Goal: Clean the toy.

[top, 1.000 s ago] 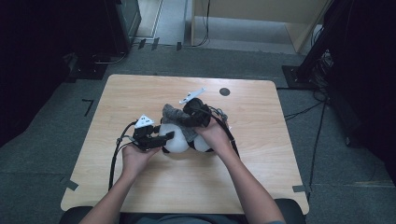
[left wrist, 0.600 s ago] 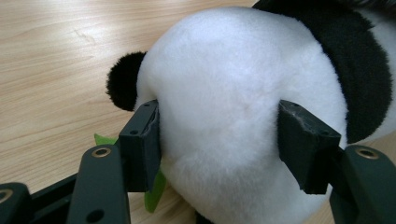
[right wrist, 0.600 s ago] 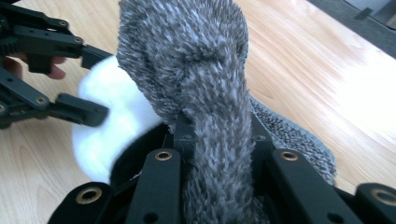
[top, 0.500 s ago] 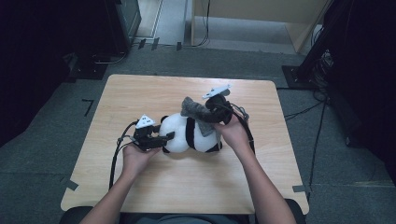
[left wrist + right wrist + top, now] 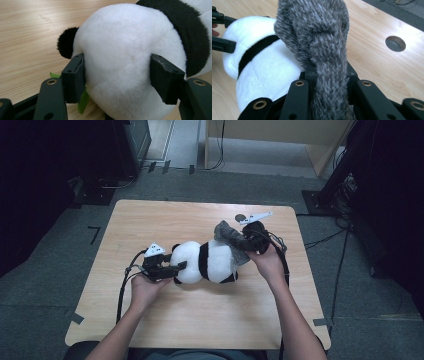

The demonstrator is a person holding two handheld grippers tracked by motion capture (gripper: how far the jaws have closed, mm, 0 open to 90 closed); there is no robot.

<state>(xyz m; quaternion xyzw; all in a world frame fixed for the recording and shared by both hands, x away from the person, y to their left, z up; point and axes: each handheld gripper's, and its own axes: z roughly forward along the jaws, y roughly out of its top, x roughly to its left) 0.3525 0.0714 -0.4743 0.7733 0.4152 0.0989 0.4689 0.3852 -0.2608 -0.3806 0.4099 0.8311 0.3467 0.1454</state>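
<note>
Panda (image 5: 207, 262) lying on its side mid-table (image 5: 150, 220), head toward 9 o'clock, rear toward 3. Left gripper (image 5: 170, 268) at 9 o'clock of it, jaws spread wide around the white head, both pads (image 5: 73, 78) pressed into the fur, so clamped on the head rather than loose. One black ear (image 5: 66, 45) poking out just past the pad, a bit of green leaf (image 5: 82, 101) peeking from under the chin.

Right gripper (image 5: 245, 242) at about 2 o'clock of the panda, jaws squeezed nearly together on a grey fuzzy piece (image 5: 322, 37), with a bunched wad of it standing above the jaws. Looks like a little grey garment or wrap; can't tell if it's fully off the body or hooked on at the rear end. Round hole (image 5: 395, 43) in the tabletop off beyond it.

Best guess on progress: somewhere in the middle. Toy pinned, grey piece gripped and raised off the body. Left to do: getting it clear of the panda or pulled on properly, whichever the goal is. Can't call it done yet.
</note>
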